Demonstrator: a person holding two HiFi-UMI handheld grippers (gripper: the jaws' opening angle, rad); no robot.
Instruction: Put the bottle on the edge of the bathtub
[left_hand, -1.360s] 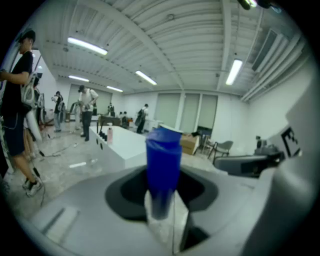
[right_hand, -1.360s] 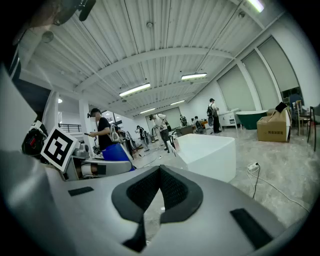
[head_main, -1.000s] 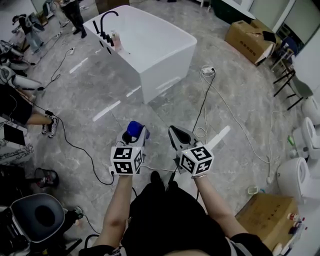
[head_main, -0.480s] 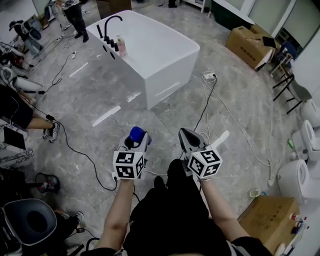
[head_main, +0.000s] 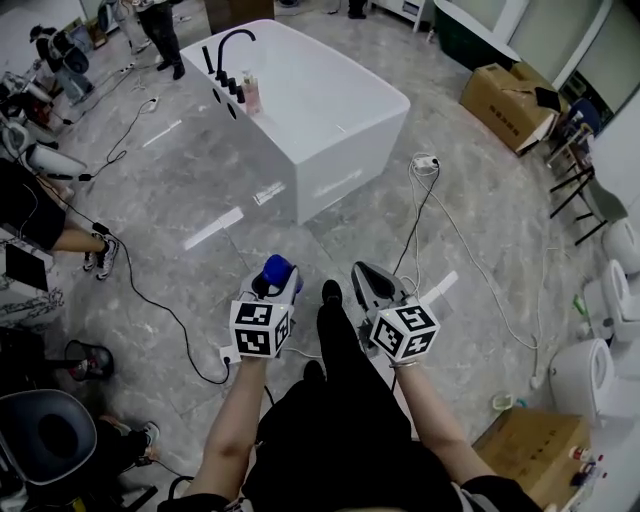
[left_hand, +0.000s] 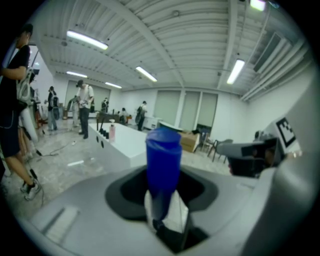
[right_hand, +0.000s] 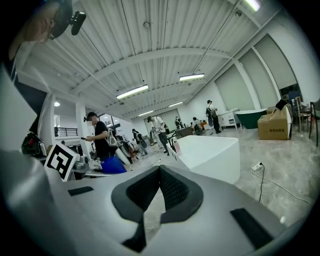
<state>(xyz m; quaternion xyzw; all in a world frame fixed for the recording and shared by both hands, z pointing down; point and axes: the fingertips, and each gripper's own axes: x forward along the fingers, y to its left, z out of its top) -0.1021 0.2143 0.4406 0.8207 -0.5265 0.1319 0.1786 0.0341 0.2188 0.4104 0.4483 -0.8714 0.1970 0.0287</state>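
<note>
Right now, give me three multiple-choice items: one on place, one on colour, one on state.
1. Where is the small pink bottle?
A. on the floor
B. on the edge of the white bathtub, beside the black curved faucet
C. on a cardboard box
2. What colour is the cap of the round-capped bottle in the left gripper?
A. red
B. green
C. blue
3. How are the fingers of the right gripper?
A. together, empty
B. around a bottle
C. pinching a cable
Answers: B, it stands by the faucet; C, the left gripper view shows blue; A, the tips meet with nothing between.
</note>
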